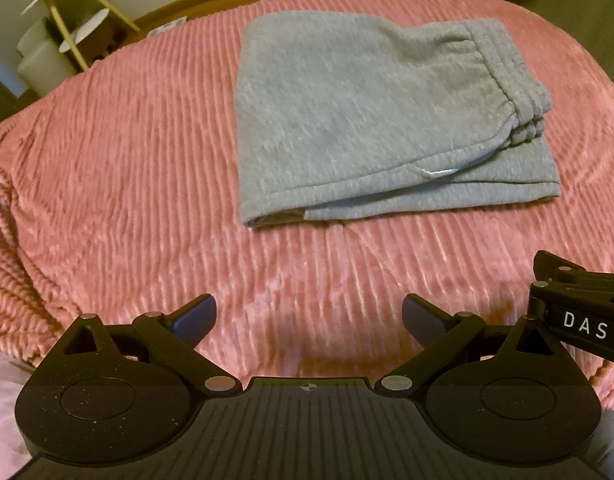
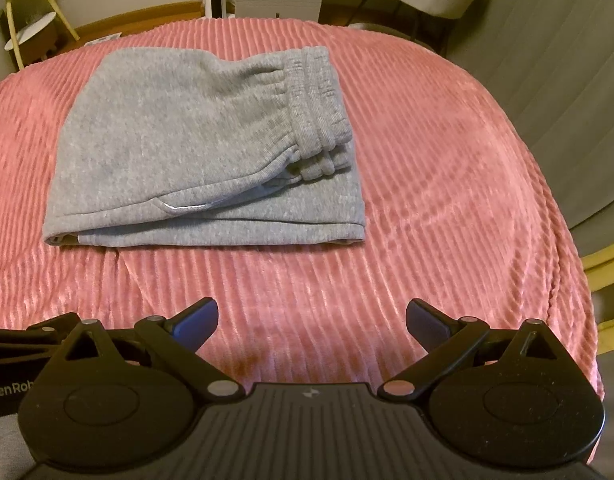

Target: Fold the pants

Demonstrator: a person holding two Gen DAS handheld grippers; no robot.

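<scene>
- Left wrist view: the left claw (image 1: pixel 309 316) is spread wide and holds nothing, hovering over the pink ribbed blanket (image 1: pixel 127 152), short of the pants.
- The right claw's body (image 1: pixel 579 312) reaches in beside it, lettered "DAS".
- The grey pants (image 1: pixel 347 120) lie folded on the blanket, waistband at the right end.
- Right wrist view: the right claw (image 2: pixel 312 322) gapes wide and empty, short of the pants (image 2: pixel 187 136).
- The left claw's body (image 2: pixel 15 360) shows "GenRob".
- The pants' long axis runs left to right, waistband (image 2: pixel 315 92) at the right.
</scene>
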